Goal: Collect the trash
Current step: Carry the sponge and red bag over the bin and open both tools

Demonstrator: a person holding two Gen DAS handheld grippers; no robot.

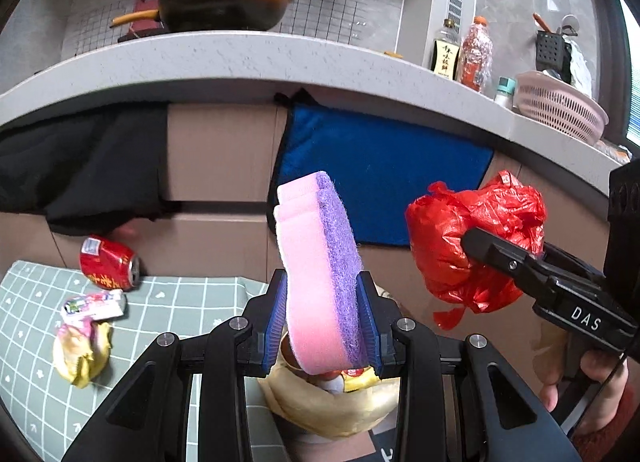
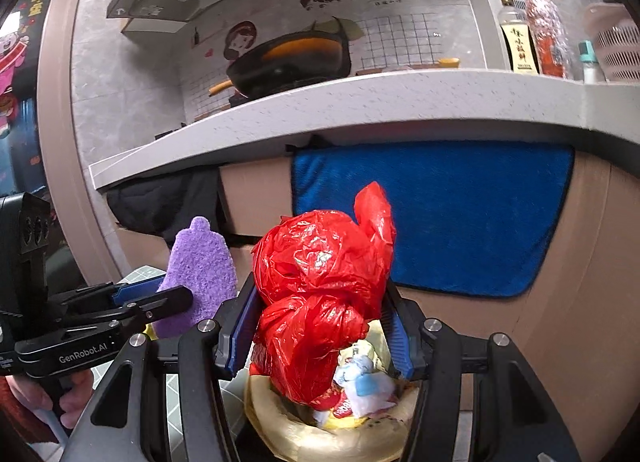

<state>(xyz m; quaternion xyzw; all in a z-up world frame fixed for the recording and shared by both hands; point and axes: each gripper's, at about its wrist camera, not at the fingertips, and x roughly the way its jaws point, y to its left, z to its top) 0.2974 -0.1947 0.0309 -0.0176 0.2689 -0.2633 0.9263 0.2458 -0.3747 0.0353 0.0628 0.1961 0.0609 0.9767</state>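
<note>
My left gripper [image 1: 322, 314] is shut on a pink and purple sponge [image 1: 320, 262] and holds it upright above a bin lined with a yellowish bag [image 1: 332, 410]. My right gripper [image 2: 320, 326] is shut on a crumpled red plastic bag [image 2: 320, 286] and holds it over the same bin [image 2: 320, 434], which holds wrappers. In the left wrist view the red bag [image 1: 472, 238] and right gripper [image 1: 472, 242] are at the right. In the right wrist view the sponge [image 2: 200, 278] and left gripper [image 2: 160, 298] are at the left.
On a green checked mat [image 1: 36, 342] lie a crushed red can [image 1: 108, 264], a pink wrapper [image 1: 94, 304] and a yellow crumpled bag [image 1: 82, 354]. Behind are cabinet fronts with a blue towel [image 1: 380, 181] and black cloth [image 1: 80, 165], under a counter [image 1: 240, 57] with a wok [image 1: 224, 3].
</note>
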